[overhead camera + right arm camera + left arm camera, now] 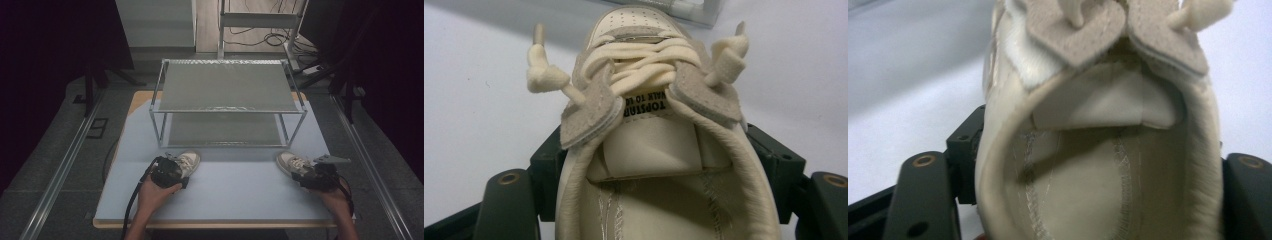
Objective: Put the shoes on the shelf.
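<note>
Two cream sneakers with beige suede trim lie on the pale table (pixel 230 195), toes pointing at a metal rack. My left gripper (pixel 172 170) is shut on the heel of the left sneaker (pixel 190 159). In the left gripper view the black jaws flank the collar of that sneaker (pixel 1098 165), with the gripper (pixel 1083 200) around it. My right gripper (pixel 306 172) is shut on the heel of the right sneaker (pixel 287 161). In the right gripper view that sneaker (pixel 649 145) shows its laces and tongue label, held by the gripper (pixel 669 210).
A two-tier metal shoe rack (pixel 227 85) with grey mesh shelves stands at the back of the table, just beyond the sneakers' toes. A rack leg (pixel 711 12) stands past the right sneaker's toe. Floor rails run along both sides of the table.
</note>
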The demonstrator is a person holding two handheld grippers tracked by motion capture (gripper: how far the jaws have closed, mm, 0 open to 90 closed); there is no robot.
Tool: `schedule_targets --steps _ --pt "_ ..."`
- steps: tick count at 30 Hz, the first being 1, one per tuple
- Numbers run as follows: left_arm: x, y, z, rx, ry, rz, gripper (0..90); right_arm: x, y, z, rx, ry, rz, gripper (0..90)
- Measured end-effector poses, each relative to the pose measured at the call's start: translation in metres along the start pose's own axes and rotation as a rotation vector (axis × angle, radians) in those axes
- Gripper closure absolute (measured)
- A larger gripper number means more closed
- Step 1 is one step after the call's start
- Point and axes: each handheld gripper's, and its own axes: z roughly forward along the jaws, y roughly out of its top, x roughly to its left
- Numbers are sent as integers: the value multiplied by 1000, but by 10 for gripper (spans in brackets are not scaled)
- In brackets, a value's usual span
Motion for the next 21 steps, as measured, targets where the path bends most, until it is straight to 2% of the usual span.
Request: schedule_targets --steps 4,12,14,21 --pt "0 -2 -2 -19 9 4 290 4 1 -2 -4 -20 -8 286" --pt "-1 -1 -16 -92 -5 1 291 16 6 -10 -34 -9 -20 287" --pt "-1 0 -17 -112 6 -3 291 19 7 -11 -42 -1 -27 287" --pt "-2 1 -17 -120 -18 1 291 30 14 -8 -52 22 -27 288"
